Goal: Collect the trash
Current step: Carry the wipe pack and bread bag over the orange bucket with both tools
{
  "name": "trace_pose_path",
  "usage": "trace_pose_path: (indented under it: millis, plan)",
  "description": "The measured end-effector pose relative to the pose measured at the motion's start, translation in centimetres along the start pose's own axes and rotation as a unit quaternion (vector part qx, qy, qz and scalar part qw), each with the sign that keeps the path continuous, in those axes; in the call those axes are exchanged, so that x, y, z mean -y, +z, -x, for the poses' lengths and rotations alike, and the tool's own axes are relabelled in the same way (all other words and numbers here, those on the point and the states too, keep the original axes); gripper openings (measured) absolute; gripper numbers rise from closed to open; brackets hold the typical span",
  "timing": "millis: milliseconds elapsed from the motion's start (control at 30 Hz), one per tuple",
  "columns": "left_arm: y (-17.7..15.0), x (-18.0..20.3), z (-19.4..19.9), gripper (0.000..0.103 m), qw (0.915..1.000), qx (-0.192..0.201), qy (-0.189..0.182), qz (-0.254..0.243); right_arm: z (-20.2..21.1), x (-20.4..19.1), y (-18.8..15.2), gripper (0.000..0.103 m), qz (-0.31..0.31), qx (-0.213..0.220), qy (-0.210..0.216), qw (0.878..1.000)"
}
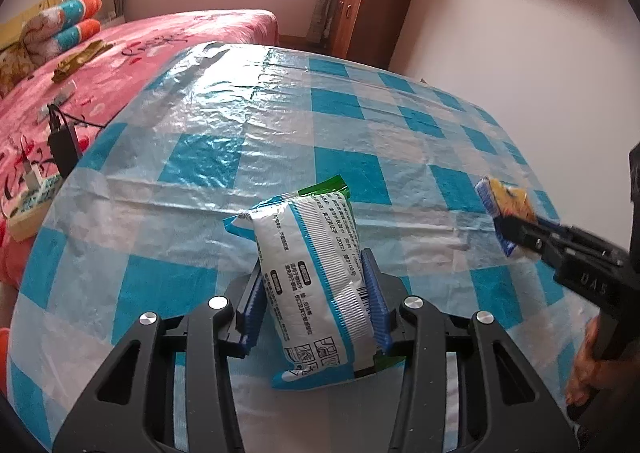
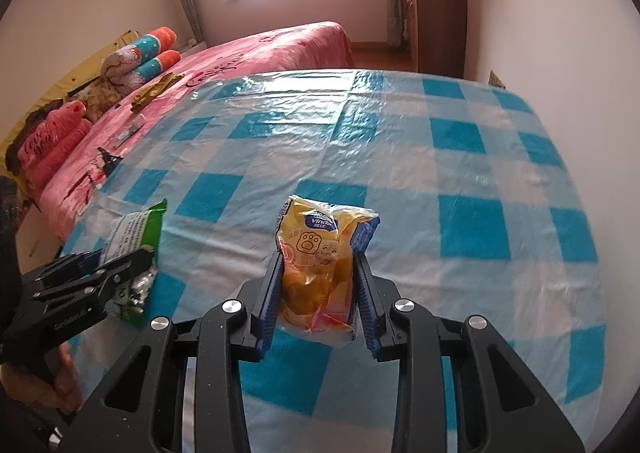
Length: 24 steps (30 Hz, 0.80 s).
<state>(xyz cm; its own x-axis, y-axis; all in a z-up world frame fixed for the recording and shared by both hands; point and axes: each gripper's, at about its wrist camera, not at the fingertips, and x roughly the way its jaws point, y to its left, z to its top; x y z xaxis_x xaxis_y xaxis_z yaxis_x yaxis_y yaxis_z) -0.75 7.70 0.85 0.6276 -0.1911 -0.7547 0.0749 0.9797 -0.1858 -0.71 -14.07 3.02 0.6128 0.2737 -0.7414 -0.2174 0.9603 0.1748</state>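
A white, blue and green printed snack wrapper stands between the blue pads of my left gripper, which press on both of its sides just above the blue-and-white checked plastic tablecloth. At the right of the left wrist view my right gripper is shut on a yellow tissue packet. In the right wrist view that packet, with a paw print on it, sits squeezed in my right gripper. The left gripper with its wrapper shows at the left.
A pink bed with rolled bolsters lies beyond the table's left edge, with a black charger and a small box on it. A brown cabinet stands by the far wall. A person's hand grips the right gripper's handle.
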Motion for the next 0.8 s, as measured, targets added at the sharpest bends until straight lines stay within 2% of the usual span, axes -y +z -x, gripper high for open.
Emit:
trace_pose_path:
  millis: [400,800]
  plan:
    - [-1.0,-1.9,1.7,0.043,0.9997,0.000,-0.019,0.018,1.5,-4.1,-0.8,0.036,0.027,-0.001,0.026,0.999]
    - [-2.1,-4.1,4.7,0.043,0.9994,0.019,-0.009,0.027,2.4,-7.1,-0.9,0.036,0.048,0.004,0.048,0.998]
